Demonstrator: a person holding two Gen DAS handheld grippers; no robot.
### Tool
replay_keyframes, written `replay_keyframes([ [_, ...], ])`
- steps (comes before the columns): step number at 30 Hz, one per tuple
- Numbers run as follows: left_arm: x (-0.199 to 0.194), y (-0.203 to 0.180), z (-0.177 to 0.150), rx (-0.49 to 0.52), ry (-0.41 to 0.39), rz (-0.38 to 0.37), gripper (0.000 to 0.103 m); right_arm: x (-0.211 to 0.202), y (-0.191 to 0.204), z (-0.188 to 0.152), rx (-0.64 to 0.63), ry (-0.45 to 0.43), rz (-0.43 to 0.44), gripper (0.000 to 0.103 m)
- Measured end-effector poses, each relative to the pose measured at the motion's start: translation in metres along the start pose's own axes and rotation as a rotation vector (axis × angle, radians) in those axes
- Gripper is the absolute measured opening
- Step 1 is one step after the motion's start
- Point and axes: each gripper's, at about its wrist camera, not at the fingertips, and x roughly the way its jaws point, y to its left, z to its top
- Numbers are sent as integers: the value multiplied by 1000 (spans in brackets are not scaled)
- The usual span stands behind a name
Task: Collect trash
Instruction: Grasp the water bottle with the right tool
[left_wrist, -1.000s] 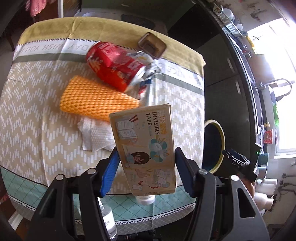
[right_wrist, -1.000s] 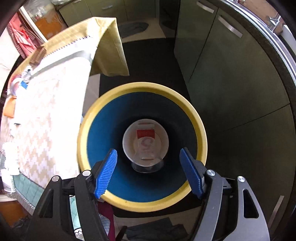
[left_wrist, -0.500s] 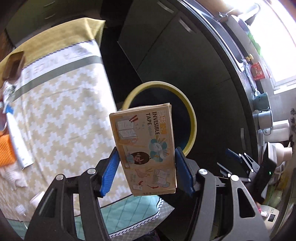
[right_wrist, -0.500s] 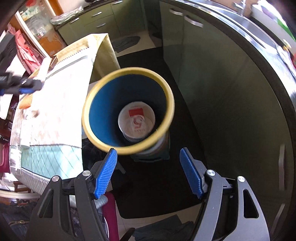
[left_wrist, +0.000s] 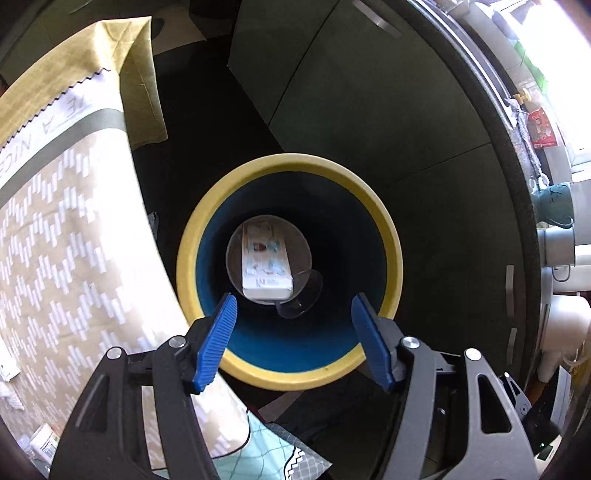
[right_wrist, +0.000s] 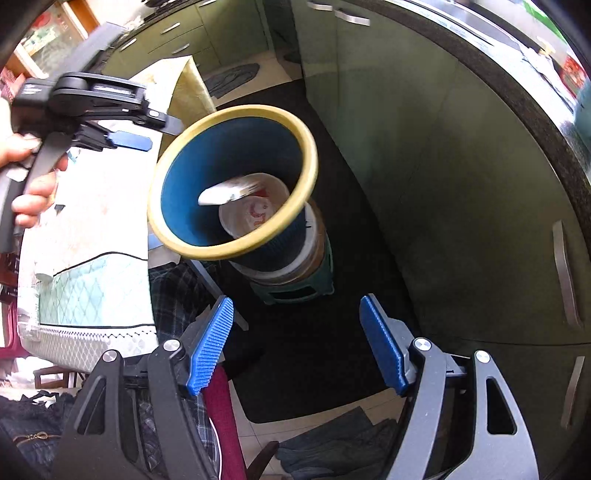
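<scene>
A blue bin with a yellow rim (left_wrist: 291, 162) (right_wrist: 236, 110) stands on the floor beside the table. The tape box (left_wrist: 264, 264) lies inside it on top of a white cup lid (right_wrist: 255, 214); in the right wrist view the tape box (right_wrist: 221, 194) looks blurred. My left gripper (left_wrist: 293, 341) hangs right above the bin mouth, jaws opening, nothing between the blue pads. My right gripper (right_wrist: 295, 343) is open and empty, lower right of the bin above the dark mat. In the right wrist view a hand holds the left gripper (right_wrist: 127, 140) over the bin's left rim.
The table with a zigzag-patterned cloth (left_wrist: 62, 229) (right_wrist: 92, 206) sits left of the bin. Dark green cabinets (left_wrist: 369, 110) (right_wrist: 461, 166) curve around the right. The bin rests on a green stool (right_wrist: 295, 284). A red chair (right_wrist: 221, 413) is below the right gripper.
The left gripper swung from the table to above the bin, let go of the tape box, and the box now lies in the bin. The right gripper drew back from the bin.
</scene>
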Motion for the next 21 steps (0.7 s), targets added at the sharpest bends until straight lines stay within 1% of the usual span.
replay_keyframes([
  [3,-45,14,-21,19,-62,-32,66,3,18,10,-31,0,14,71],
  [6,-99,40,-54,42,-155,-53,69,0,48,12,-68,2,56,71],
  [9,-152,74,-97,53,-269,-35,72,-10,95,14,-142,7,101,71],
  [11,-180,97,-130,49,-336,-23,75,-19,134,14,-204,11,149,71],
  [15,-224,159,-191,-19,-435,-9,76,-31,216,12,-309,57,272,71],
  [19,-259,227,-253,-109,-549,20,78,-24,297,7,-381,151,364,71],
  [21,-268,259,-282,-174,-598,10,81,-14,337,2,-400,207,400,70],
])
